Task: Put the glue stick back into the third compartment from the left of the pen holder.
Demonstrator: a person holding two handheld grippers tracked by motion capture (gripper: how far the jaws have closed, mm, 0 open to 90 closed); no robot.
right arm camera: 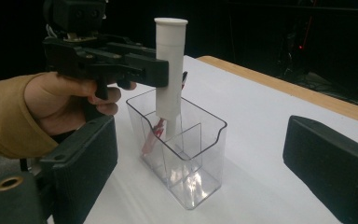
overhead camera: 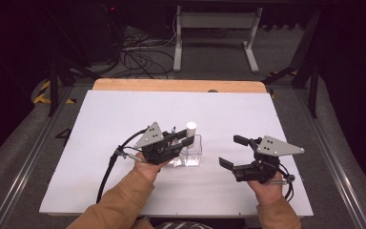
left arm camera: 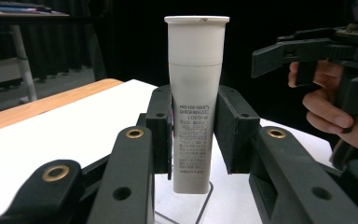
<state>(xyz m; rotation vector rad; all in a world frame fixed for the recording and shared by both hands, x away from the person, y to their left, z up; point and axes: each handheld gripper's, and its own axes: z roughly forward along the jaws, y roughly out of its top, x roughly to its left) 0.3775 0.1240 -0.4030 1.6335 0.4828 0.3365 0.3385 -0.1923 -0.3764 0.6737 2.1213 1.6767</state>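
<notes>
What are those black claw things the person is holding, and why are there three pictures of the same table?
The black claws are grippers, tools a person squeezes by hand, each with two jaws that pinch like tongs. One picture comes from a camera up high, looking down on the white table. The other two come from small cameras riding on the grippers, so you look along the jaws.

In the high view, the left gripper is on the left and the right gripper on the right. On the table stands a clear plastic box with dividers inside. Something red sits in one of its sections.

The left gripper is pinching a white tube, standing upright with its cap on top, and holding it over the box, with its lower end inside. The right gripper's jaws are wide open and hold nothing.
</notes>
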